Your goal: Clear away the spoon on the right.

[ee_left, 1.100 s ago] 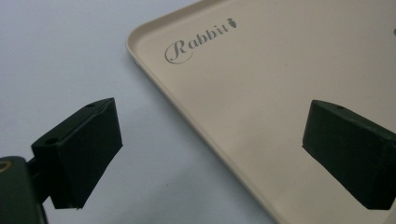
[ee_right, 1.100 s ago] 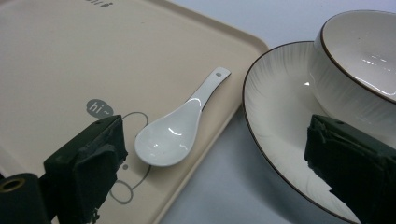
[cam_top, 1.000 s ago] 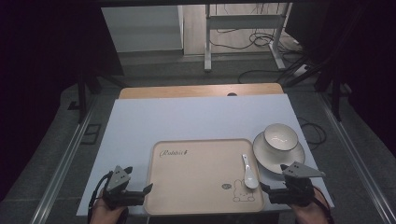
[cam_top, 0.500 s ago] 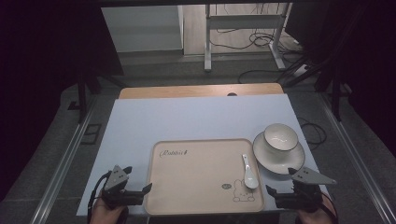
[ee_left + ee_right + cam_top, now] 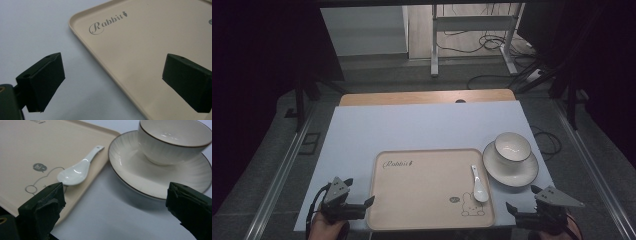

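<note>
High view: nothing lifted yet, all handling left | spoon (image 5: 479, 183) lies on tray (image 5: 422, 200) at its right edge; bowl (image 5: 513, 147) sits on saucer (image 5: 510, 170) just beside tray | left gripper (image 5: 362, 206) jaws wide open, empty, straddling tray's left rim | right gripper (image 5: 521, 215) jaws wide open, empty, near saucer

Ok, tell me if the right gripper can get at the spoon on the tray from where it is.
Probably yes. The right gripper is open near the table's front edge, and the spoon lies exposed on the tray near its right rim. Nothing stands between them; the bowl and saucer sit off to the side.
</note>
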Demonstrator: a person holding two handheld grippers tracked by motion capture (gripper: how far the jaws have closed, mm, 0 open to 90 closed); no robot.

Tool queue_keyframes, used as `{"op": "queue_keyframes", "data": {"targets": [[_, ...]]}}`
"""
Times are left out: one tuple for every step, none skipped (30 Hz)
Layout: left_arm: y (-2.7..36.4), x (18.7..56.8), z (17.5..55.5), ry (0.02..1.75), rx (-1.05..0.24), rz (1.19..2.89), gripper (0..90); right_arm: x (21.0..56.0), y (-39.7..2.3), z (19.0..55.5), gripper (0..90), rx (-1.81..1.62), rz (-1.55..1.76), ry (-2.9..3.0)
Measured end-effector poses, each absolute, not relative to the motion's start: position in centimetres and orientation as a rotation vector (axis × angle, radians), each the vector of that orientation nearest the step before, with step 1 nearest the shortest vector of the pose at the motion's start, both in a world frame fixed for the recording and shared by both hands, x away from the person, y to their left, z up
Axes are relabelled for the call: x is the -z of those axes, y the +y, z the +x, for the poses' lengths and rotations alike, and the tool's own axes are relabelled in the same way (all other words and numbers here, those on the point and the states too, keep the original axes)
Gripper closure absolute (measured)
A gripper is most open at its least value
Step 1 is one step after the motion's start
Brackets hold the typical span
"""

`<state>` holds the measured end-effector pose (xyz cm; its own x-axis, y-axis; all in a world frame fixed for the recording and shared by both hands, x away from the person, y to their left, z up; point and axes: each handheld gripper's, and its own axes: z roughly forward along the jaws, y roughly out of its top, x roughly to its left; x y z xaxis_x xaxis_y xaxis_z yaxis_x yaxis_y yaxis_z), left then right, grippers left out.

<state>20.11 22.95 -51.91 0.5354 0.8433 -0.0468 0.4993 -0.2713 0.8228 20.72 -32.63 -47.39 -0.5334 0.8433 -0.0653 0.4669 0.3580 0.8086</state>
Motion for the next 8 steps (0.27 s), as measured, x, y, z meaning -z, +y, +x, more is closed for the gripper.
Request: {"op": "queue_keyframes", "data": {"targets": [[22.95, 51.92, 20.11, 1.093, -0.517, 1.933, 4.0, 47.49, -32.82, 20.69, 1.9, -1.047, 1.143, 2.145], [22.95, 51.92, 20.10, 1.093, -0.517, 1.932, 4.0, 47.61, -32.99, 20.66, 1.9, -1.043, 1.149, 2.143], [22.96, 51.92, 20.11, 1.094, -0.516, 1.932, 4.1, 47.75, -33.13, 20.66, 2.0, -1.038, 1.157, 2.144], [22.96, 51.92, 20.11, 1.094, -0.517, 1.931, 4.1, 47.90, -33.25, 20.67, 2.2, -1.033, 1.167, 2.148], [22.97, 51.92, 20.11, 1.095, -0.516, 1.929, 4.1, 48.05, -33.34, 20.70, 2.3, -1.030, 1.176, 2.150], [22.98, 51.91, 20.11, 1.095, -0.515, 1.929, 4.1, 48.23, -33.42, 20.76, 2.3, -1.031, 1.181, 2.159], [22.96, 51.90, 20.12, 1.095, -0.517, 1.931, 4.1, 48.35, -33.42, 20.80, 2.4, -1.029, 1.187, 2.163], [22.96, 51.90, 20.14, 1.095, -0.515, 1.934, 4.1, 48.42, -33.40, 20.85, 2.4, -1.028, 1.189, 2.168]]}}
